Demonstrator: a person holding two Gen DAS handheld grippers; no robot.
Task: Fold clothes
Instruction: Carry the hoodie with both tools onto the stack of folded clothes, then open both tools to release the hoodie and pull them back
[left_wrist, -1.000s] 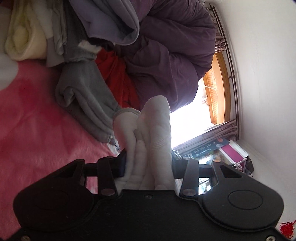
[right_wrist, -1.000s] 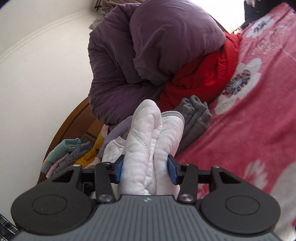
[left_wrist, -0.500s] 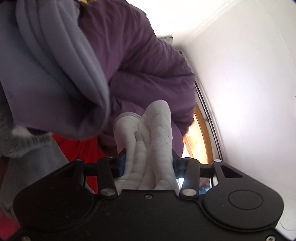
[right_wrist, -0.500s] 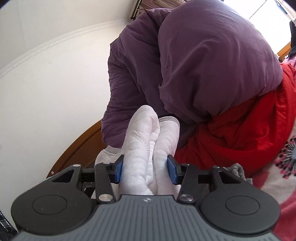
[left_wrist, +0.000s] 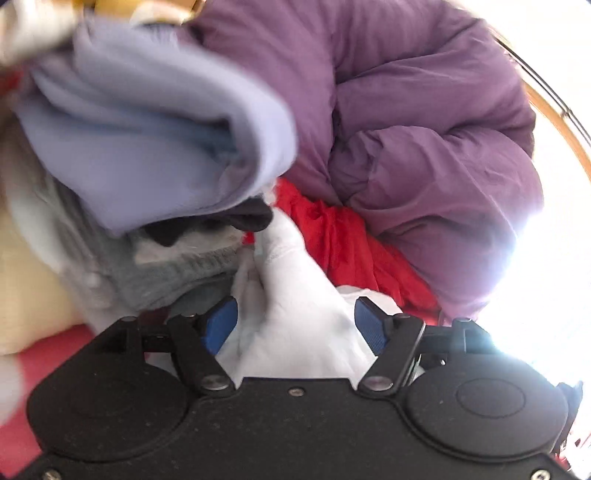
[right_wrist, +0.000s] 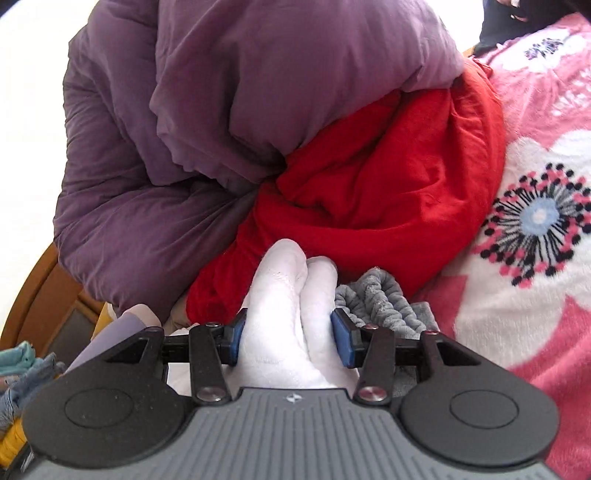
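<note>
A folded white quilted garment (left_wrist: 291, 295) lies between the jaws of my left gripper (left_wrist: 297, 323). The blue pads (left_wrist: 371, 328) stand wide apart, so this gripper is open around the cloth. The same white garment (right_wrist: 284, 306) is clamped in my right gripper (right_wrist: 286, 338), whose blue pads (right_wrist: 341, 343) press on both sides of the bunched fold. The garment sits low against the clothes pile on the bed.
A big purple duvet (right_wrist: 236, 110) and a red garment (right_wrist: 369, 177) fill the space ahead. A lilac folded garment (left_wrist: 147, 133) and grey knitwear (left_wrist: 173, 273) lie at left. Grey folded cloth (right_wrist: 380, 299) and a pink flowered blanket (right_wrist: 535, 229) lie at right.
My left gripper has opened its jaws around the white garment. Both grippers have dropped toward the clothes pile, with the red garment and grey cloth now close ahead.
</note>
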